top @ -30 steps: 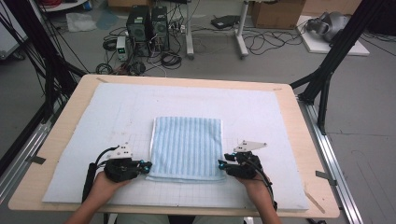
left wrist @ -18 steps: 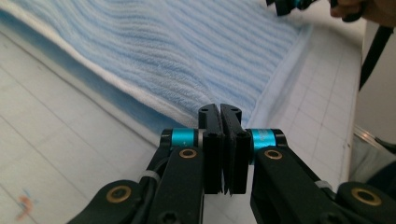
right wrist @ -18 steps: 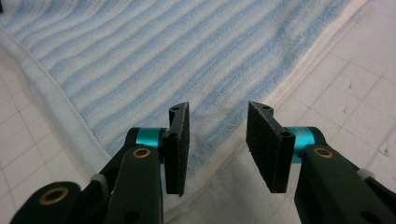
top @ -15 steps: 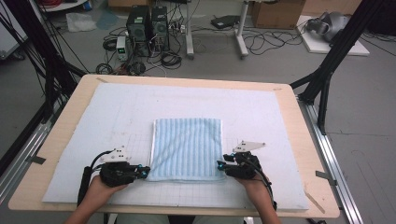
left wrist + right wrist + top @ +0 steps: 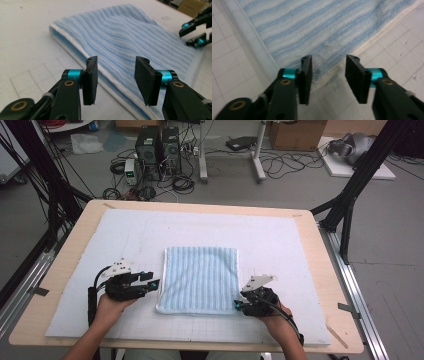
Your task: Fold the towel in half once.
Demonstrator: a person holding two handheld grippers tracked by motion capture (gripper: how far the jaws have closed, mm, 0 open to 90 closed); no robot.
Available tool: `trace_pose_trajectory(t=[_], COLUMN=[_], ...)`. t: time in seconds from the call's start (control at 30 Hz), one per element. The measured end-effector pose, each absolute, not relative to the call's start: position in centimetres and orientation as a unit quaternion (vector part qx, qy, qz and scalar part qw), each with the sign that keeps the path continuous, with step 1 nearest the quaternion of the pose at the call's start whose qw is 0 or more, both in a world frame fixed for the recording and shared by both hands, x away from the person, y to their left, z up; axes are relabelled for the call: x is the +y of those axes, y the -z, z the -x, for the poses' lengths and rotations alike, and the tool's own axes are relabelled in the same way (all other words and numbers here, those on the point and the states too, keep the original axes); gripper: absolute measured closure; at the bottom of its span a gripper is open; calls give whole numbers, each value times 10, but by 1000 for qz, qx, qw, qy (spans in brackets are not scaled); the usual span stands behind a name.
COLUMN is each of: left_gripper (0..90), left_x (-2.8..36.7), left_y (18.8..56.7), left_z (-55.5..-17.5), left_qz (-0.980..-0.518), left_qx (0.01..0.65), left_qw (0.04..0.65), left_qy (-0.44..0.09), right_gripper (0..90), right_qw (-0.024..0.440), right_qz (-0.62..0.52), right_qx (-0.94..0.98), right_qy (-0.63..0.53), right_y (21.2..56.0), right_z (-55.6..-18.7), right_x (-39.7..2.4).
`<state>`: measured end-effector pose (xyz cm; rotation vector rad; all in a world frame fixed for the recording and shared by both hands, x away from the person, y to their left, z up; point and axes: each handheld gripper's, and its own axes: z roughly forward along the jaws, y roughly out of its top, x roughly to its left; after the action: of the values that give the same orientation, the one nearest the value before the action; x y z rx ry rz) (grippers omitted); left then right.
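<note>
A folded blue-and-white striped towel [image 5: 200,277] lies flat in the middle of the white gridded mat [image 5: 125,235]. My left gripper [image 5: 154,284] hovers at the towel's left edge. Its jaws have just been opening and stand open, nothing pinched; in the left gripper view [image 5: 116,80] the towel's white hem [image 5: 75,45] runs just past the pads. My right gripper [image 5: 237,306] sits at the towel's near right corner. Its jaws have also just widened and stand open in the right gripper view [image 5: 328,77], with the towel's corner [image 5: 317,25] lying under the gap, unpressed.
The mat covers a wooden table [image 5: 330,270] whose near edge runs just behind my hands. Black frame posts [image 5: 360,180] stand at the table's sides. Computer cases [image 5: 157,150] and cables sit on the floor beyond the far edge.
The left gripper's jaws have opened and it has shifted from the towel's near left corner a little farther up the left edge. The right gripper has stayed put, jaws slightly wider.
</note>
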<state>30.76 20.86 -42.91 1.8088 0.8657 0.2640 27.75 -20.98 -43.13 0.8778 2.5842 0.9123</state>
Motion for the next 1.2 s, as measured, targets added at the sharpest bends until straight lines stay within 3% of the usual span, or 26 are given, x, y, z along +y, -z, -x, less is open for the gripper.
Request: trace_pose_trajectory(t=[0.13,0.37,0.57,0.63,0.73,0.9,1.0,1.2], left_gripper=[558,654,741,762,769,746,634,583], left_x=[201,175,165,165,166,167,174,186], left_y=[428,444,451,449,449,446,443,437], left_z=[-326,-349,-362,-366,-370,-367,-367,-374], left_qz=[-759,-788,-802,-809,-807,-808,-794,-757], left_qx=[351,342,382,380,388,394,409,387], left_qw=[538,501,437,414,411,403,423,497], left_qy=[-108,-105,-138,-172,-171,-174,-155,-173], right_gripper=[534,625,725,735,730,633,581,597], right_qw=[108,63,60,62,64,45,44,103], right_qz=[-320,-302,-285,-279,-271,-269,-286,-339], right_qx=[862,859,882,888,895,892,867,820], right_qy=[-379,-408,-370,-360,-348,-359,-406,-450], right_y=[431,435,439,438,435,436,435,424], right_z=[-281,-283,-281,-280,-279,-279,-281,-310], right_x=[-215,-205,-203,-204,-205,-208,-214,-222])
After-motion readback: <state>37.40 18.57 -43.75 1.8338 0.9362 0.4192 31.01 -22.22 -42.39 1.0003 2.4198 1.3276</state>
